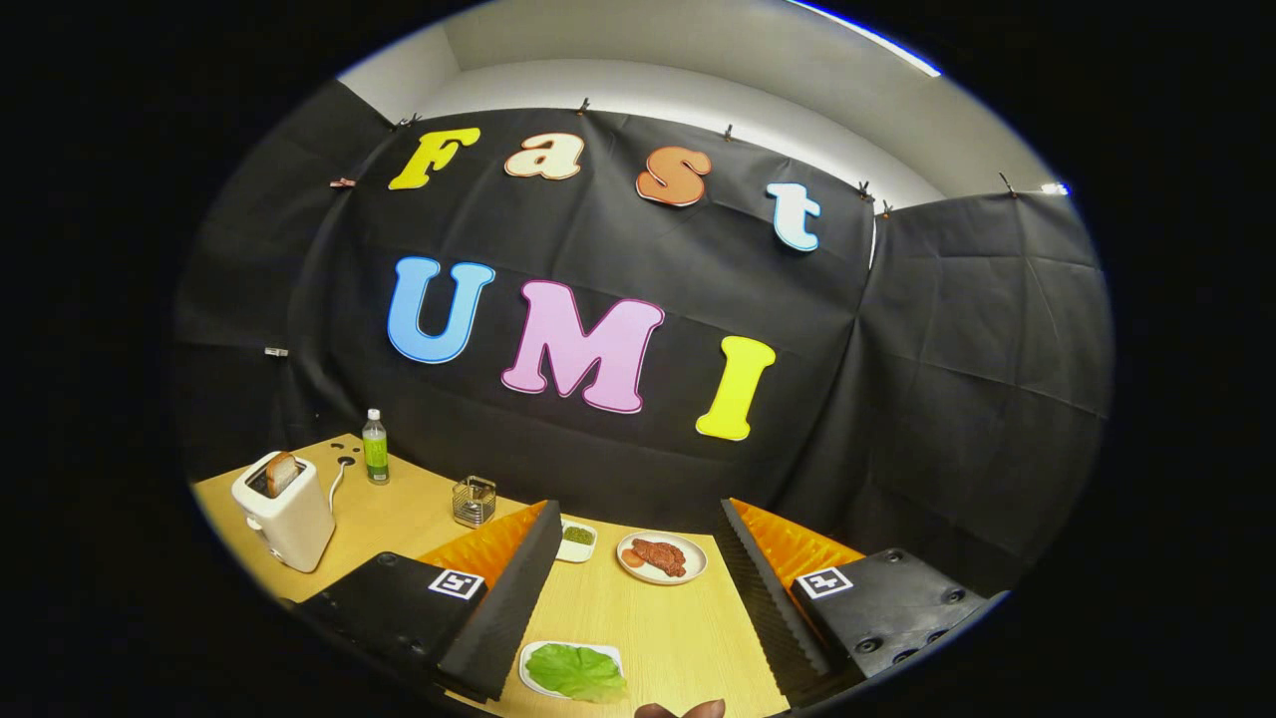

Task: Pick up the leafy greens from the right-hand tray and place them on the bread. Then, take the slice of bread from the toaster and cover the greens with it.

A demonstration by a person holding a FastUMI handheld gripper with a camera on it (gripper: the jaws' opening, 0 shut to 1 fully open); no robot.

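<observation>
- The gripper (638, 588) is built from two black blocks, each carrying a wedge-shaped finger.
- The fingers (503, 608) are faced with black ribbed pads, and orange ribbed panels are seen on their outer sides.
- A square black-and-white marker (457, 583) is fixed on each block.
- Round recessed screws (865, 644) are set into the right block.

There is one gripper (638, 598), and its two fingers (503, 608) are spread wide apart with nothing between them. There is one toaster (286, 514) with one slice of bread (280, 473) in it. There are three dishes: one with leafy greens (575, 670), one with meat (659, 555), one small dish (577, 539). There is one bottle (375, 448) and one little glass (474, 501).
</observation>
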